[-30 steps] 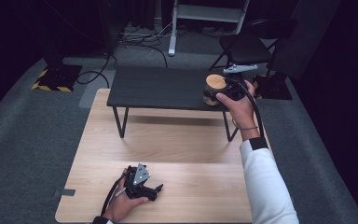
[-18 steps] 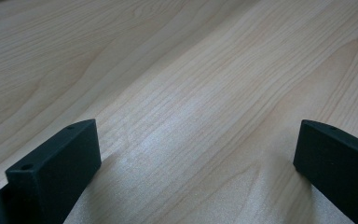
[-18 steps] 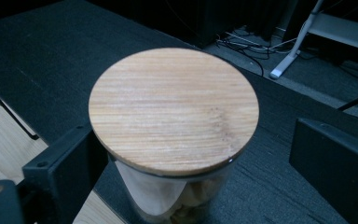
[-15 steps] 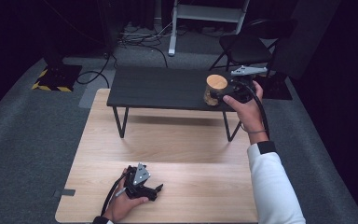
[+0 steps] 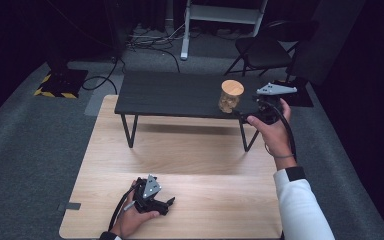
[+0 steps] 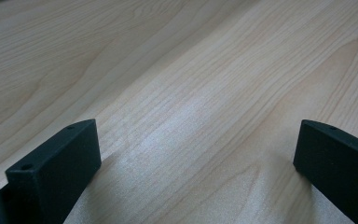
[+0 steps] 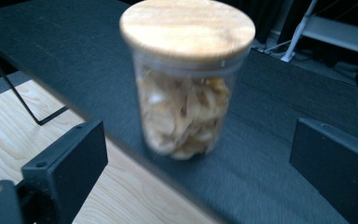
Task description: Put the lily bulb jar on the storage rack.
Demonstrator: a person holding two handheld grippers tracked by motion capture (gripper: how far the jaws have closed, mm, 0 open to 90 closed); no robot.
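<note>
A clear jar [image 5: 230, 96] with a round wooden lid, holding pale dried pieces, stands upright near the front right edge of the low black table [image 5: 175, 95]. My right gripper [image 5: 246, 114] is just right of it, held in a hand with a white sleeve. In the right gripper view the jar [image 7: 186, 79] stands a short way ahead of the right gripper [image 7: 196, 135], whose jaws are open wide and apart from the glass. My left gripper [image 5: 168, 203] rests low on the light wooden table [image 5: 190, 150]. In its own view the left gripper [image 6: 196, 135] is open over bare wood.
The black table stands on thin metal legs [image 5: 129, 131] on the far part of the wooden table. Grey carpet surrounds both. A folding chair [image 5: 265, 50], a white stand [image 5: 185, 45] and floor cables [image 5: 145, 40] lie beyond.
My right gripper has let go of the jar and drawn back to the right and toward the person. The jar stays standing on the black table. The left gripper has not moved.
</note>
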